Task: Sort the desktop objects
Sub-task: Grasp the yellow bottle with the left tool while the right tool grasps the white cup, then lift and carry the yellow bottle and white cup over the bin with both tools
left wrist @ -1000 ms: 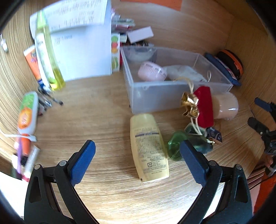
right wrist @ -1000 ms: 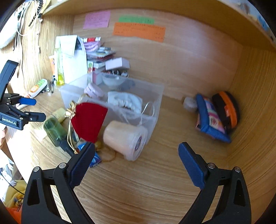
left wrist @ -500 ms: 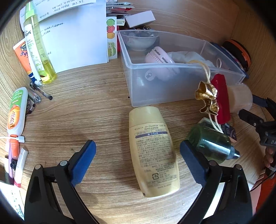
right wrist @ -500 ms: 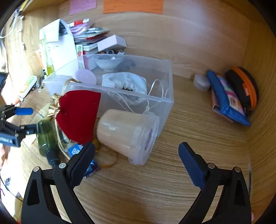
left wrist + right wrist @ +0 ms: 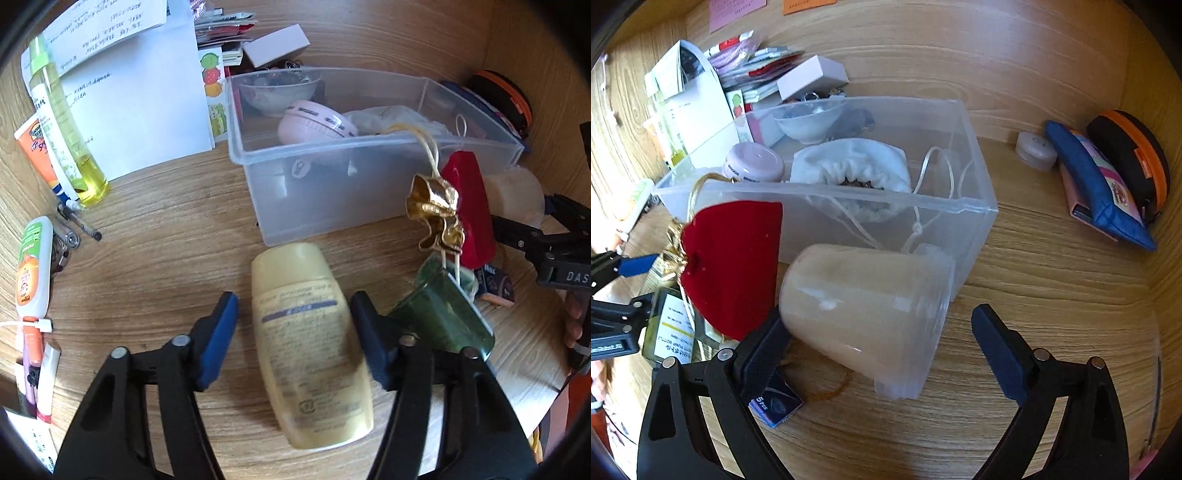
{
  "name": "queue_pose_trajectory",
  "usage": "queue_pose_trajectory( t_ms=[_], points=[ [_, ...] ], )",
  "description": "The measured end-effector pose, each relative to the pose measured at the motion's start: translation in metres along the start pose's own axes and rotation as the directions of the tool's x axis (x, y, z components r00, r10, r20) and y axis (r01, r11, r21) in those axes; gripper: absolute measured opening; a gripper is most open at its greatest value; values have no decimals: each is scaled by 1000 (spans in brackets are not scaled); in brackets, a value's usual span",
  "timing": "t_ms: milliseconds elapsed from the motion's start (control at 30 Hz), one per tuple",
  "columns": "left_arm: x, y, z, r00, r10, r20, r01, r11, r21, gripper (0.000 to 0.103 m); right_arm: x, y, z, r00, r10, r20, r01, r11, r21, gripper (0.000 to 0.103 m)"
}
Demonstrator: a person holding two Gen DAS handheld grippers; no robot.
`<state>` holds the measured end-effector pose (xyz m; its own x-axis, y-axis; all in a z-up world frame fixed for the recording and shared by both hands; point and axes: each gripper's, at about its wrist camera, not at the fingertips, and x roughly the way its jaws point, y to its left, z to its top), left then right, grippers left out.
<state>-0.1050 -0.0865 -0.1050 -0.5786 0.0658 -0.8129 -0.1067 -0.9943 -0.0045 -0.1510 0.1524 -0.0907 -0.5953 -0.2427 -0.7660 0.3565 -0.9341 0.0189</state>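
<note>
Sunscreen, a pale yellow bottle (image 5: 310,354), lies flat on the wooden desk (image 5: 166,236) in the lower centre of the left wrist view, its cap end toward the clear plastic bin (image 5: 369,192). The left gripper (image 5: 295,336) straddles it and its jaws are closing; the right blue pad looks to be at the bottle's edge, while a strip of desk shows between the left pad and the bottle, so it is not gripped.

To the right of the bottle a green glass bottle (image 5: 443,317) lies on its side, partly behind the right finger. Above it a red pouch (image 5: 467,206) with a gold frill leans on the bin's front wall, its cord draped over the rim.

In the right wrink view a translucent cup (image 5: 868,314) lies on its side in front of the bin (image 5: 975,221), centre of frame. The right gripper (image 5: 882,347) is spread wide around it and closing slightly; the left pad appears to touch the cup's closed end, the right pad stands apart from its rim. The pouch (image 5: 731,266) sits at left centre.

Inside the bin are a pink round case (image 5: 755,162), a white drawstring bag (image 5: 849,166) and a small bowl (image 5: 809,123).
</note>
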Motion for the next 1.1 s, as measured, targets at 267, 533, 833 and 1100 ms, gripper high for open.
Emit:
queue_pose_trajectory(
  t_ms=[267,533,833,1100],
  points=[
    [-1,2,2,1000,-25,5,26,999,-27,48,-11,9,-3,999,35,37,-33,999,-39,71],
    [-20,6,-3,998,-18,54,22,998,-63,48,-31,-3,-4,994,85,64,-85,996,-16,63],
    [-61,2,-10,989,-5,146,14,998,-62,48,-55,-7,-5,989,98,112,-96,995,-21,62],
    [-86,5,-25,982,15,189,1,996,-85,47,-64,-10,-11,988,96,118,-96,995,-6,62]
  ],
)
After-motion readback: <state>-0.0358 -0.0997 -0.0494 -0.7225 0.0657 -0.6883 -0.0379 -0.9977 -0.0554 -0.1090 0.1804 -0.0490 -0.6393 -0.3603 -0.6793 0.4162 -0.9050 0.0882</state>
